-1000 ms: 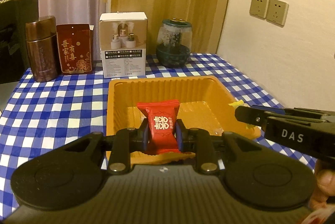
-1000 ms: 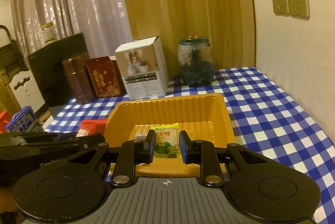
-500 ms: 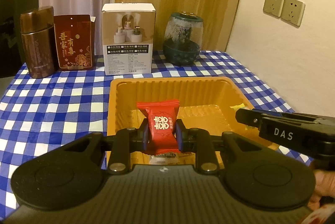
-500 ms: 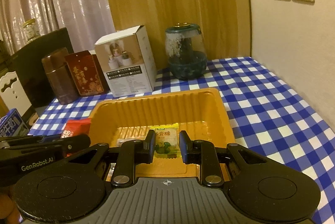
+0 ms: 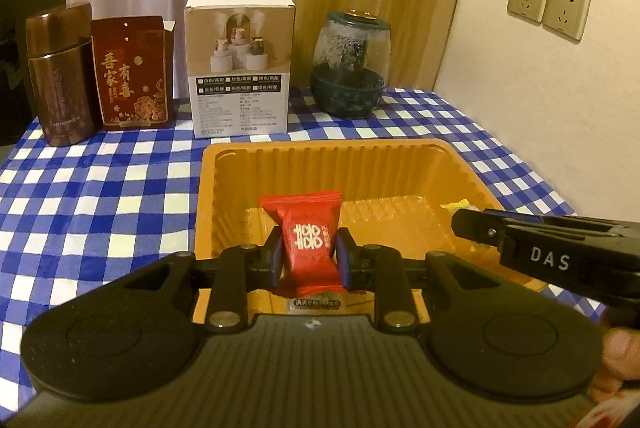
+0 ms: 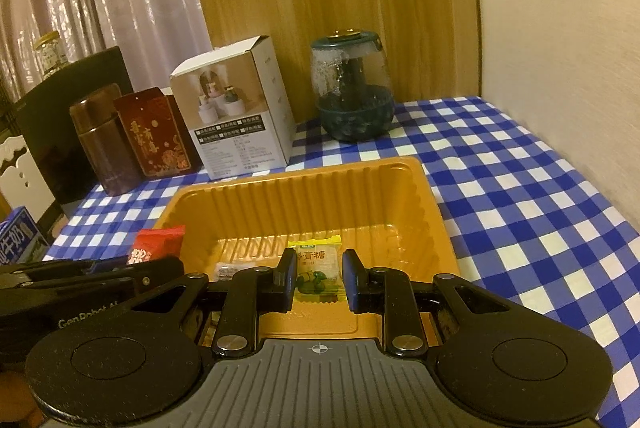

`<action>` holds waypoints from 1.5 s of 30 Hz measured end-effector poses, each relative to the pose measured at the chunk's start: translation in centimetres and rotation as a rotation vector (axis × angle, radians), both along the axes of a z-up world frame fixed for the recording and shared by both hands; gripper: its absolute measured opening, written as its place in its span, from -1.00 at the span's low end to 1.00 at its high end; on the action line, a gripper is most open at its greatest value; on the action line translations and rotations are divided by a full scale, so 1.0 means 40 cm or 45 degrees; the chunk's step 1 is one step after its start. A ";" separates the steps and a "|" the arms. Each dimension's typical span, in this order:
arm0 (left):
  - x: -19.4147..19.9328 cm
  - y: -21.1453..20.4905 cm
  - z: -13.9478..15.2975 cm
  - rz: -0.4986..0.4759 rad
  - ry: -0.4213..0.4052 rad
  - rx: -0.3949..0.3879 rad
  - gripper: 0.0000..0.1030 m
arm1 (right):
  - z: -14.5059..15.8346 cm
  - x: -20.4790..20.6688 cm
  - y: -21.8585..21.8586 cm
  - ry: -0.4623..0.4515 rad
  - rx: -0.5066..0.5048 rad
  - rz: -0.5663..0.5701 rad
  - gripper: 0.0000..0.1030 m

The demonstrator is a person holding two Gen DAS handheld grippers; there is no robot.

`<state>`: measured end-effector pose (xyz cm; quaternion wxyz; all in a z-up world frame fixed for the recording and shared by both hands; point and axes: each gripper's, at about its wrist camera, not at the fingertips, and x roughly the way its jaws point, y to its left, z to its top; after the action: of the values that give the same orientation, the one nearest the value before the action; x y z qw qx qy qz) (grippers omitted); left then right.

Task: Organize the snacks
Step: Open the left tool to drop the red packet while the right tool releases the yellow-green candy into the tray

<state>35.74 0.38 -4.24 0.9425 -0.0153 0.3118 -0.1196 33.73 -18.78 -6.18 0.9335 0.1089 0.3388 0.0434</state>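
1. Over the ribbed orange plastic tray (image 5: 404, 163) on the blue-and-white checked tabletop (image 5: 100, 195), both grippers hang with a sweet each, so the step in hand looks like the release into the tray.
2. To do it well, I judge each sweet should be let go low over bare tray floor, clear of the ribbed walls and of the other gripper, so that neither bounces out.
3. The left gripper (image 5: 309, 260) has its jaws opening, with the red pillow-shaped candy packet (image 5: 307, 240) between them; its pads look to be at the packet's sides, and it should open fully before pulling away.
4. The right gripper (image 6: 318, 278) is clamped on the small yellow-green wrapped candy (image 6: 318, 268) and should open in turn, apart from the left.
5. The red packet stands upright, crimped at top and bottom, with a white double-happiness mark on its face.
6. The yellow-green candy is a flat, glossy sachet with green print, above the tray floor near its front.
7. A small clear-wrapped piece (image 6: 225, 270) already lies inside the tray.
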 end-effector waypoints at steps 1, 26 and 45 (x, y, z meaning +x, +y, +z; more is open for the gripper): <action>0.000 0.002 -0.001 0.005 -0.001 0.001 -0.22 | 0.000 0.000 -0.001 0.000 0.000 -0.002 -0.52; -0.001 0.024 -0.002 0.033 0.033 -0.003 -0.22 | 0.004 0.000 0.007 -0.009 0.017 0.001 -0.51; -0.003 0.024 -0.001 0.031 0.034 0.001 -0.22 | 0.018 -0.002 -0.022 -0.057 0.051 -0.070 0.29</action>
<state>35.63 1.32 -4.29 0.9396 -0.0206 0.3241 -0.1078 33.63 -19.66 -5.44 0.9393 0.1359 0.3138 0.0271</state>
